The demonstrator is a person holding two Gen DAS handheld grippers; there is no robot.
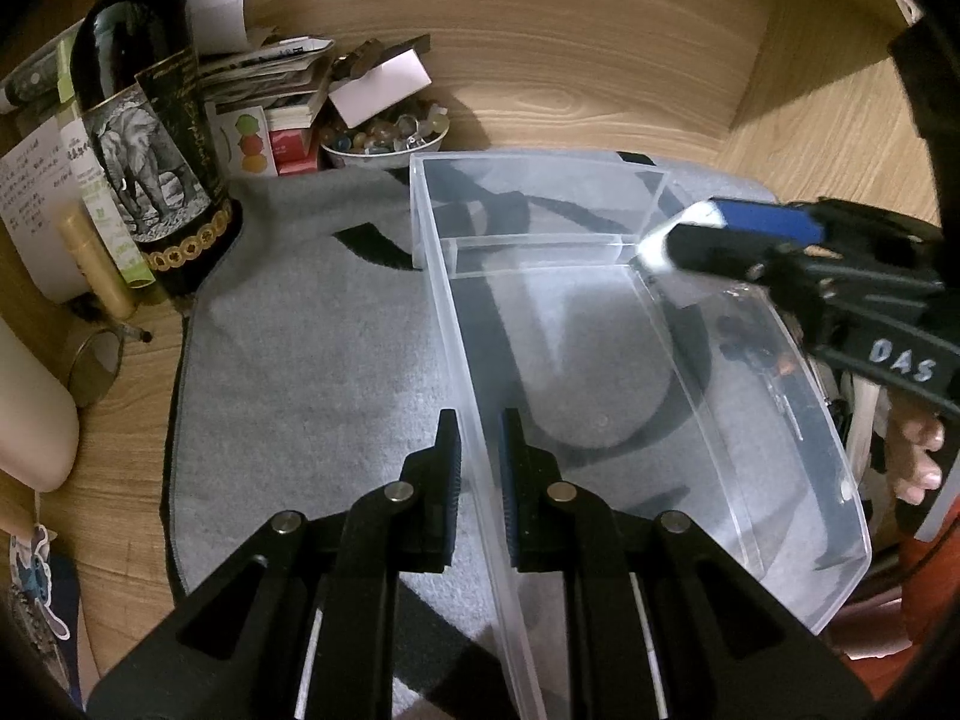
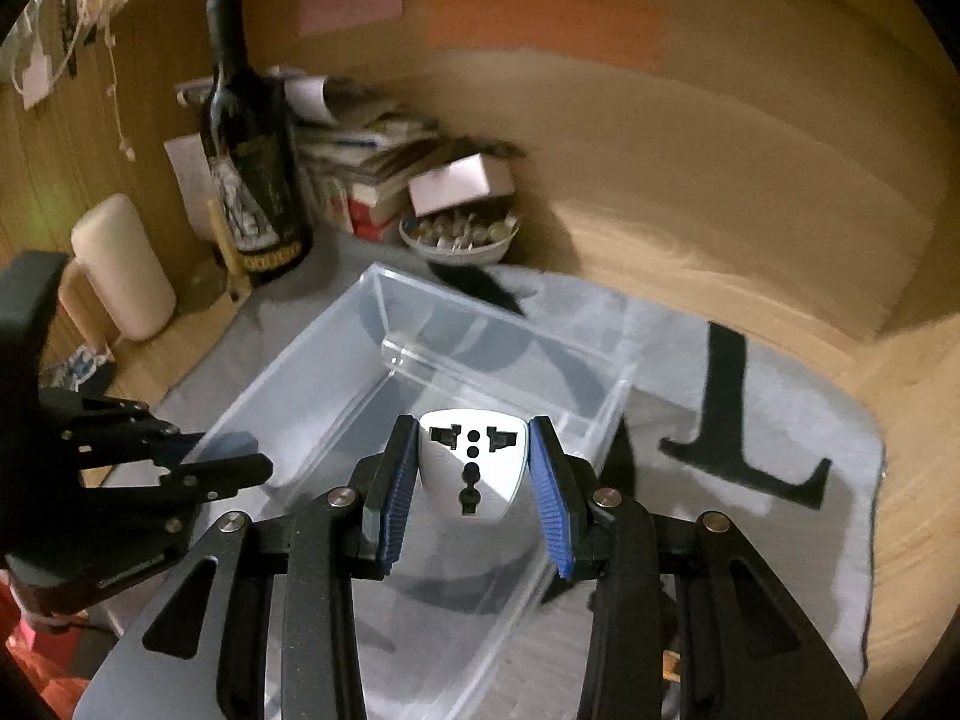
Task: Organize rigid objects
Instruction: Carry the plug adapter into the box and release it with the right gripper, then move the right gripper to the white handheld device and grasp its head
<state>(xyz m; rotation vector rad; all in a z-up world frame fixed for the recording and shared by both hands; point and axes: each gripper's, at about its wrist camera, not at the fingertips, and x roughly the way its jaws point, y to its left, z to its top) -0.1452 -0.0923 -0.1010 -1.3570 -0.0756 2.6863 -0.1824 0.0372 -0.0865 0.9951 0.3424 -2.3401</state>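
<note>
A clear plastic bin (image 1: 445, 312) with an inner divider (image 1: 540, 242) lies on a grey mat. My left gripper (image 1: 480, 429) is shut on the bin's left wall, one finger inside and one outside. The same gripper shows at the left of the right wrist view (image 2: 237, 459), clamped on the bin's rim (image 2: 480, 315). My right gripper (image 2: 474, 429) is shut on a white travel adapter (image 2: 473, 471), socket face toward the camera, held above the bin's near compartment. In the left wrist view the right gripper (image 1: 690, 240) reaches in from the right with the adapter (image 1: 654, 249) over the bin's right wall.
A grey mat (image 1: 312, 360) with black letters covers the wooden desk. A dark wine bottle (image 1: 150, 138), stacked papers and books (image 1: 264, 72), a bowl of beads (image 1: 384, 135) and a cream cylinder (image 2: 123, 267) crowd the far left corner. A person's fingers (image 1: 918, 456) show at right.
</note>
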